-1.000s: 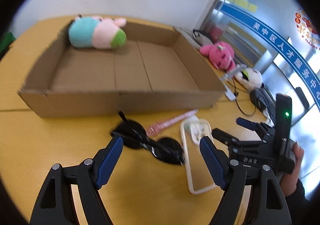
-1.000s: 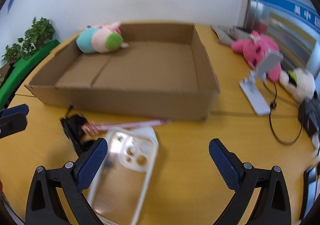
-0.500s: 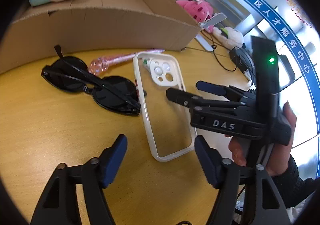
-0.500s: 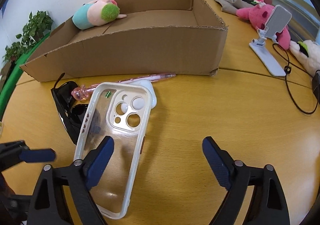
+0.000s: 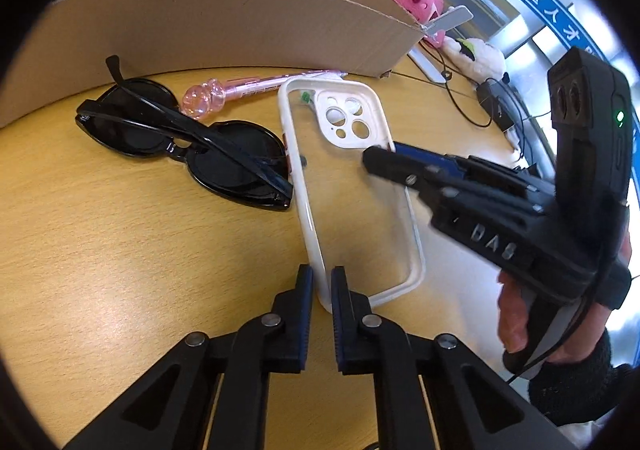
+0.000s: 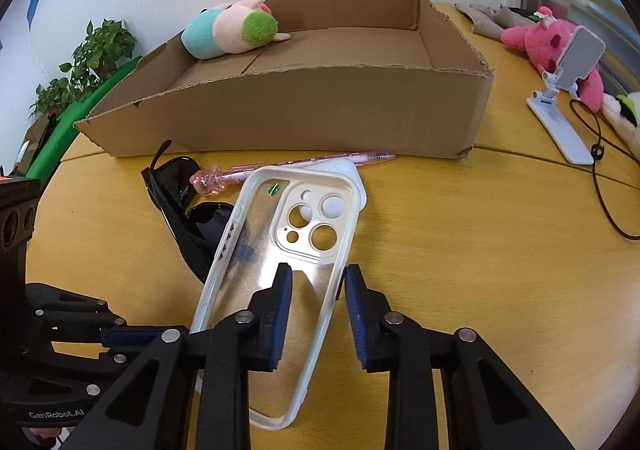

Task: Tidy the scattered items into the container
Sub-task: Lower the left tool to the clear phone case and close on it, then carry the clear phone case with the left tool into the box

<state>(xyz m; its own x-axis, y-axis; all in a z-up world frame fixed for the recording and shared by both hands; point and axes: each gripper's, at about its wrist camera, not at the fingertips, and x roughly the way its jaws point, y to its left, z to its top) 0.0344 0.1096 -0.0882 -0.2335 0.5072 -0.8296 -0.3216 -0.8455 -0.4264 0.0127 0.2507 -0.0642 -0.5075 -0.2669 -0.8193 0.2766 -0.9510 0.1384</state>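
A clear phone case (image 5: 352, 210) with a white rim lies on the yellow table in front of the cardboard box (image 5: 240, 22). My left gripper (image 5: 322, 284) is shut on the rim at the case's near corner. My right gripper (image 6: 316, 282) straddles the case's (image 6: 276, 250) right rim; its jaws are closing, with a gap still showing between the inner pad and the rim. Black sunglasses (image 5: 188, 142) and a pink pen (image 5: 256, 84) lie left of and behind the case. A plush toy (image 6: 232, 30) rests inside the box (image 6: 320, 110).
A white object (image 6: 352, 174) peeks out from under the case's far end. Right of the box are a pink plush (image 6: 548, 38), a white phone stand (image 6: 560, 110) and a black cable (image 6: 600, 178). A plant (image 6: 92, 62) stands beyond the table's left edge.
Both grippers went from wide open to nearly closed. The left one dropped to the case's near corner and clamped its rim. The right one narrowed around the right rim.
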